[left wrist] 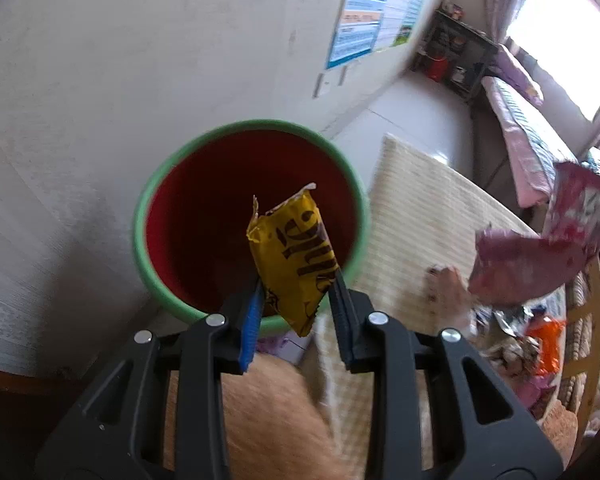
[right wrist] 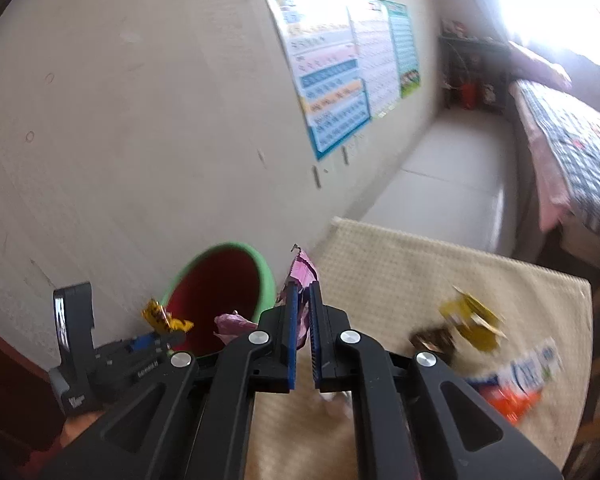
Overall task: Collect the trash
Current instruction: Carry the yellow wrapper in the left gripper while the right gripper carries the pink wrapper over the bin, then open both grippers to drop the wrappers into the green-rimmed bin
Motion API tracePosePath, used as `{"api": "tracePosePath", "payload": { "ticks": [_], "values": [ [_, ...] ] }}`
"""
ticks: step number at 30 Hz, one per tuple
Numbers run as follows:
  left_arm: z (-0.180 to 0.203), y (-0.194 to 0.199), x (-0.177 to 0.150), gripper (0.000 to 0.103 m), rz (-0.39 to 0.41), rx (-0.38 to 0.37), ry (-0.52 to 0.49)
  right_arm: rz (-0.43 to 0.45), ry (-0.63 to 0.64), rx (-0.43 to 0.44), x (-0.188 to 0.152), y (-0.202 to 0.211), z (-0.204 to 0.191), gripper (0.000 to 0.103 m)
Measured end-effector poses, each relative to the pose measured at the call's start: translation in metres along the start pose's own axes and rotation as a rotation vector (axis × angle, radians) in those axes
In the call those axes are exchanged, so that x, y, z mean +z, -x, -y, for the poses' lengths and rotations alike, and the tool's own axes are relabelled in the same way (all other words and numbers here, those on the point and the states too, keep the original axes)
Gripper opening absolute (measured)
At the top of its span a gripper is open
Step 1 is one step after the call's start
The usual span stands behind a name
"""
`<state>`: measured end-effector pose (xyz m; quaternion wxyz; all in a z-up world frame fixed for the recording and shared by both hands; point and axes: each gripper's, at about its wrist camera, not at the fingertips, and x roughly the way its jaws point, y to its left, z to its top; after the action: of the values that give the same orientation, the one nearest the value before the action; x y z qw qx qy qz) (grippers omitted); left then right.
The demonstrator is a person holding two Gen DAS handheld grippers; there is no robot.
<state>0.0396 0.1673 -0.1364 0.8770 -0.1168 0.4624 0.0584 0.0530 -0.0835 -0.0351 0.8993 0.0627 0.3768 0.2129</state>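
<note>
The left gripper (left wrist: 296, 304) pinches a yellow wrapper (left wrist: 292, 256) above the bin (left wrist: 156, 196); the right gripper (right wrist: 304, 332) clamps a pink wrapper (right wrist: 300, 276). Centre each over the opening before letting go.

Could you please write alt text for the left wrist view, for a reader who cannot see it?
The left gripper is shut on a yellow wrapper, held over the open mouth of a green bin with a red inside. To the right, a pink wrapper hangs above a cream mat.
</note>
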Motion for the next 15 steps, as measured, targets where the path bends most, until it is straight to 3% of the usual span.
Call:
{"api": "tracePosePath", "payload": {
  "ticks": [6, 12, 14, 15],
  "values": [
    [-0.027, -0.014, 0.019, 0.030, -0.002, 0.049, 0.008, -0.017, 0.075, 0.002, 0.020, -0.058, -0.047, 0.006],
    [-0.043, -0.026, 0.028, 0.031, -0.018, 0.049, 0.025, -0.059, 0.098, 0.037, 0.026, -0.094, -0.078, 0.009],
    [-0.046, -0.028, 0.027, 0.034, -0.021, 0.047, 0.029, -0.051, 0.101, 0.043, 0.026, -0.099, -0.084, 0.014],
    [-0.046, -0.030, 0.028, 0.039, -0.024, 0.044, 0.030, -0.052, 0.099, 0.049, 0.025, -0.099, -0.085, 0.023]
  ]
}}
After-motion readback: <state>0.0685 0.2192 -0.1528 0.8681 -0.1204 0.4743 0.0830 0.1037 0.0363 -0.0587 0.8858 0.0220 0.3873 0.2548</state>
